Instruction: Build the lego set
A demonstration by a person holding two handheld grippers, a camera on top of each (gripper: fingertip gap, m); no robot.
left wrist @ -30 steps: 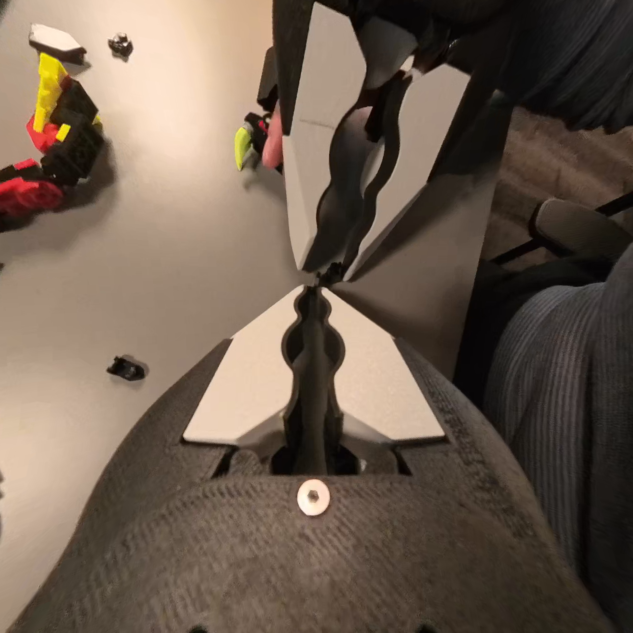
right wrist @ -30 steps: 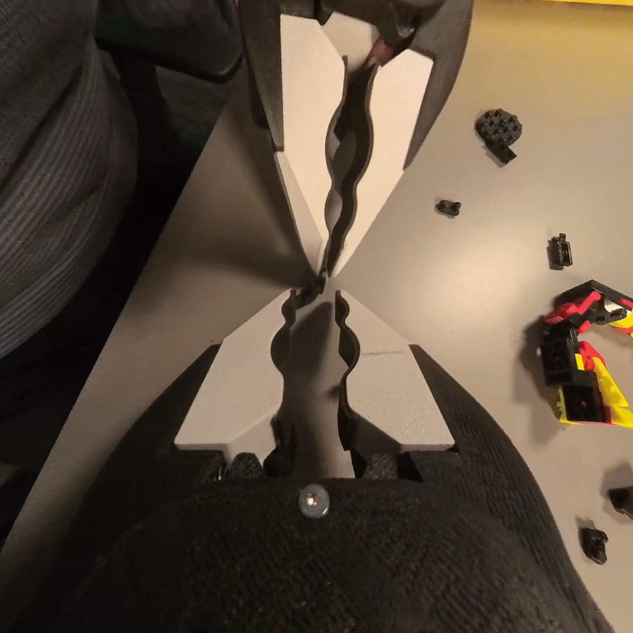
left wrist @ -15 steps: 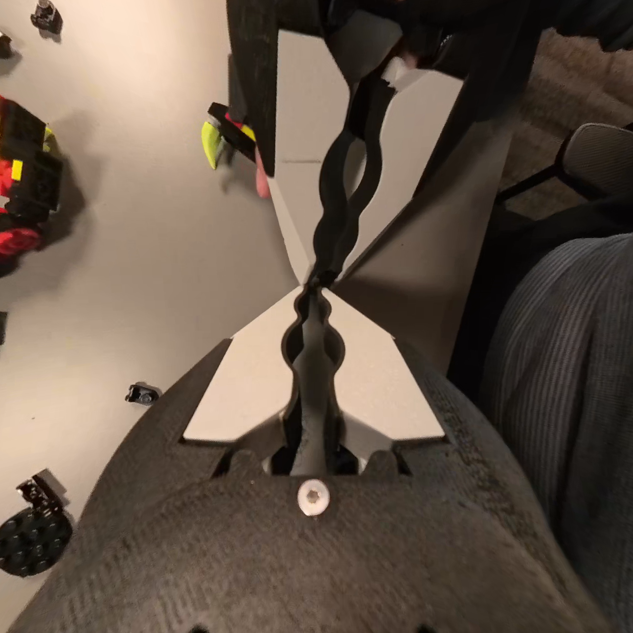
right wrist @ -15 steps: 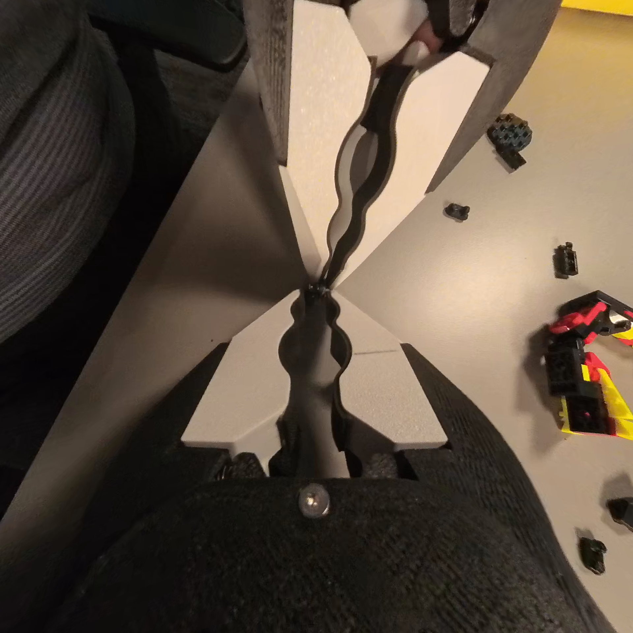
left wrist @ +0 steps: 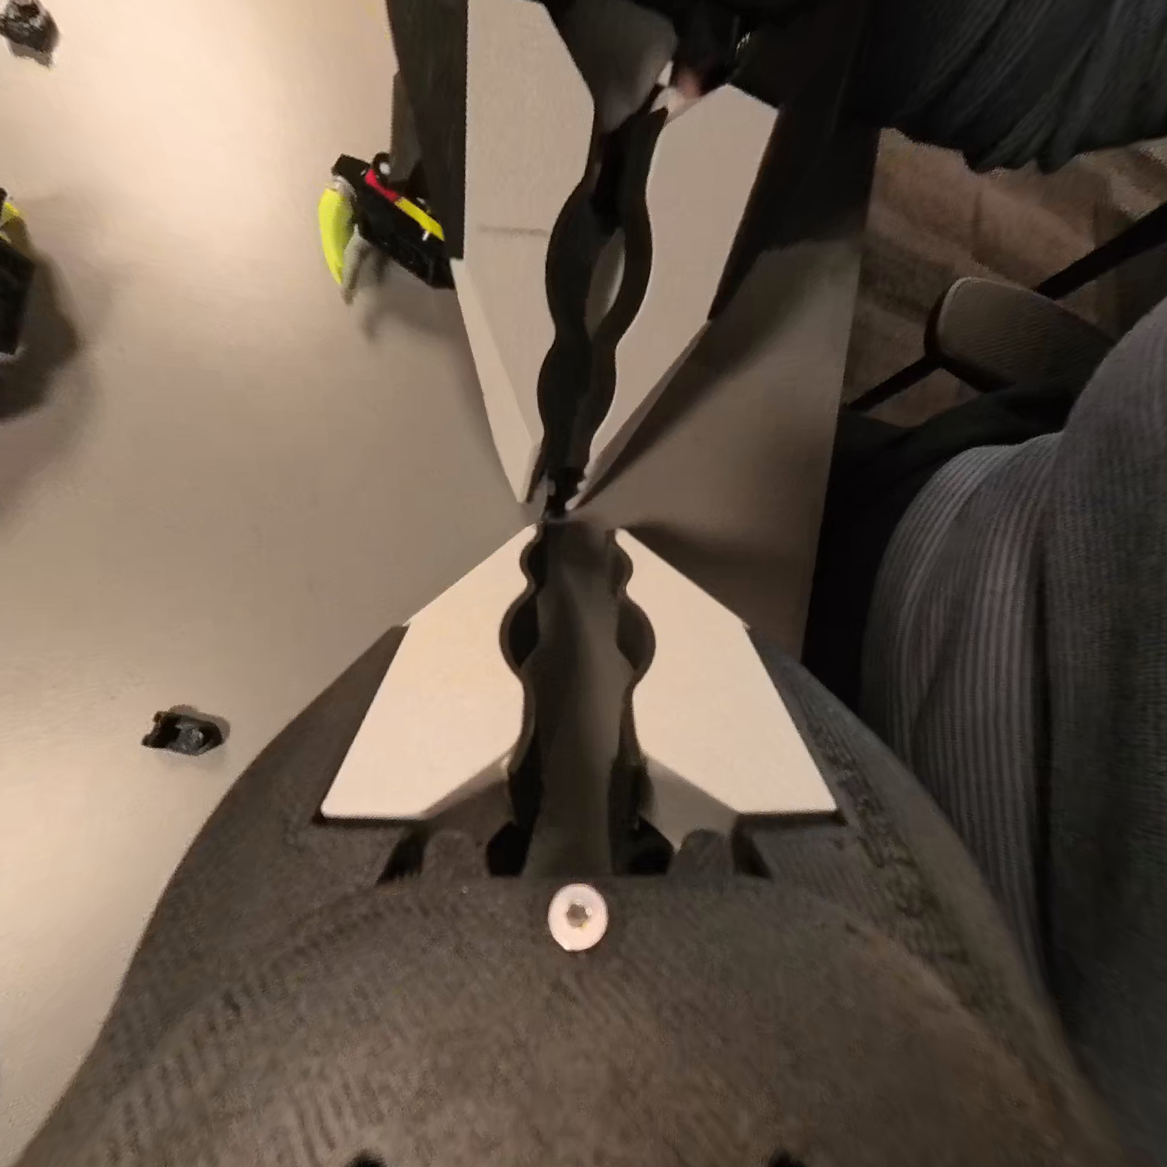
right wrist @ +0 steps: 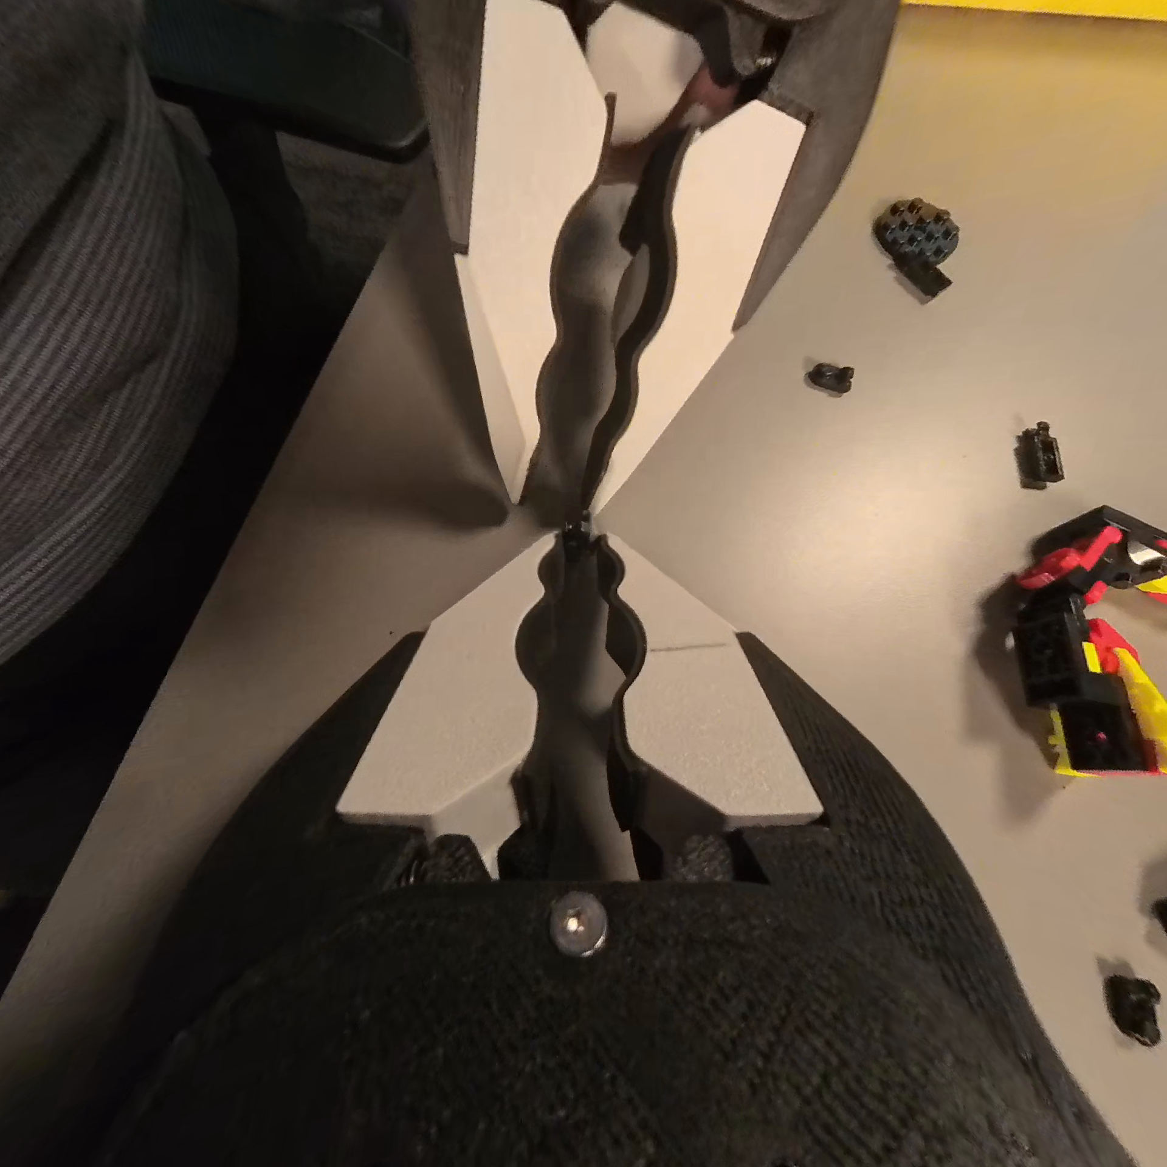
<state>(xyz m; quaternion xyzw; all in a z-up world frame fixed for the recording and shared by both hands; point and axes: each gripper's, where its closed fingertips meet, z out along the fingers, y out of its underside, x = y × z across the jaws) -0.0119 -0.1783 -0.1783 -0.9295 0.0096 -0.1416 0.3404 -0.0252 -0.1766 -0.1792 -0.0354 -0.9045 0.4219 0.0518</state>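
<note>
The two grippers are meeting tip to tip above the near edge of the pale table, each camera looking straight at the other tool. The left gripper is showing a narrow gap between its fingers in its own view, while seen from the right wrist view its tips are drawn together around a tiny black lego piece. The right gripper is pinching down to a near-closed point on that same tiny black piece, and from the left wrist view its wavy black pads are lying almost against each other, with the small dark piece sitting just at their ends; how the piece is shared between the two tools cannot be told. No box, tray or bin is showing in either view: every other part is lying loose on the bare tabletop. To the right of the right gripper a half-built red, black and yellow lego assembly is resting on the table, with a round black studded plate, a small black clip and a small black connector scattered well apart beyond it. In the left wrist view a lime-tipped black sub-assembly is lying beside the right tool, and another small black part is sitting alone nearer the camera. A person's grey ribbed sleeve is filling the side off the table.
</note>
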